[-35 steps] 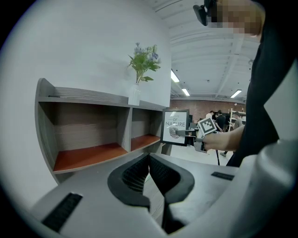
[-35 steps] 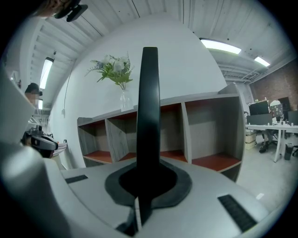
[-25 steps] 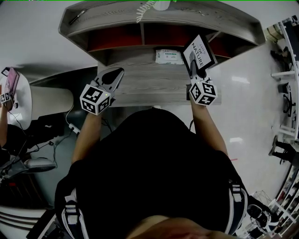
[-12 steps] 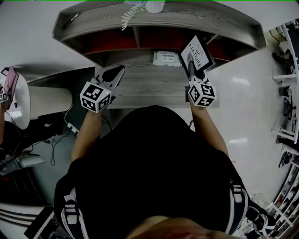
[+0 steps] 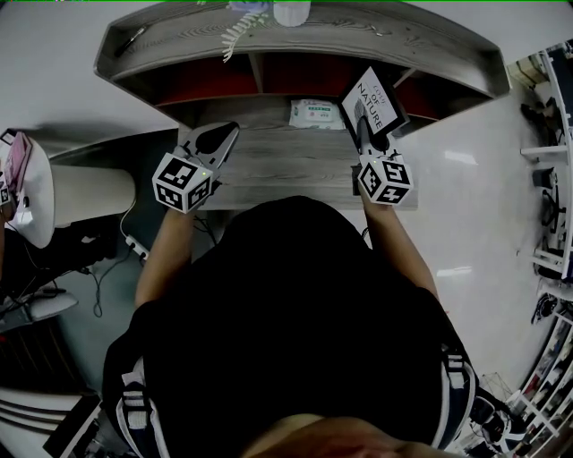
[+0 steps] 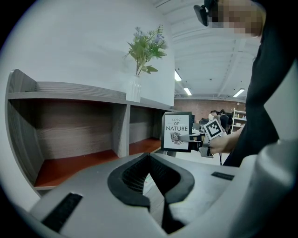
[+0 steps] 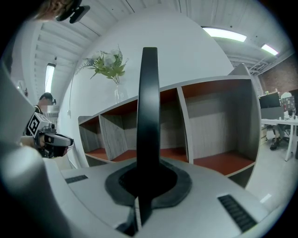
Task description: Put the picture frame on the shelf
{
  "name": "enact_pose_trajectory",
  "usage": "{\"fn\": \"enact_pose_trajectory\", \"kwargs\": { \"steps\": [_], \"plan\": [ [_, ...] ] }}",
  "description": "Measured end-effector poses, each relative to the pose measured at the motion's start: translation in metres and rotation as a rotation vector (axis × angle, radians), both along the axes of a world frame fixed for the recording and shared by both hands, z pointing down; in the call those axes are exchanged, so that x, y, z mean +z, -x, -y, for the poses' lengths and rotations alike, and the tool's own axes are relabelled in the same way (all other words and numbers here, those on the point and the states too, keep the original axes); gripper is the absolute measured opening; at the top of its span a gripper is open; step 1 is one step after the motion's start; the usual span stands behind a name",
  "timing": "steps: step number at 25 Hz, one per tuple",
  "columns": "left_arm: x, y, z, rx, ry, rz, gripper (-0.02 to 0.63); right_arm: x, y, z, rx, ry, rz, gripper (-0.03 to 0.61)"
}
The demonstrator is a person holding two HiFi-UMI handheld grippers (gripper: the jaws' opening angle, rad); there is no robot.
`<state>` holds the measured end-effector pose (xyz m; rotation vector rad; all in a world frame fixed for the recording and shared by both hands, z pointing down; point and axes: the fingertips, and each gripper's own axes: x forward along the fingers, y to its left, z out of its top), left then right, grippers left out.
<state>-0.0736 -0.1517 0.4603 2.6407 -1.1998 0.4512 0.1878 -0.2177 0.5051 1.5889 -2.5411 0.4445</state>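
A black picture frame (image 5: 372,100) with a white "NATURE" print is held upright by my right gripper (image 5: 365,130), which is shut on its lower edge. It hangs in front of the right-hand compartment of the grey wooden shelf (image 5: 295,38), above the desk surface. The right gripper view shows the frame (image 7: 148,116) edge-on as a dark bar rising between the jaws. From the left gripper view the picture frame (image 6: 177,131) faces me. My left gripper (image 5: 218,141) hovers over the desk's left part, shut with nothing in it.
A vase with a green plant (image 5: 288,11) stands on the shelf top. A white packet of wipes (image 5: 316,114) lies on the desk under the middle compartment. The compartments have orange-red floors (image 6: 74,165). A white round table (image 5: 36,192) is at the left.
The head view has shifted a little. The frame, still in the right gripper, has edged slightly left before the shelf. The left gripper has barely moved.
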Motion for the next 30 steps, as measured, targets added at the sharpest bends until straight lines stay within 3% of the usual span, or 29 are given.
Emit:
{"fn": "enact_pose_trajectory", "kwargs": {
  "steps": [30],
  "plan": [
    [0.000,0.038,0.014,0.110,0.020,0.000,0.020,-0.010,0.004,0.002,0.161,-0.011,0.043,0.023]
  ]
}}
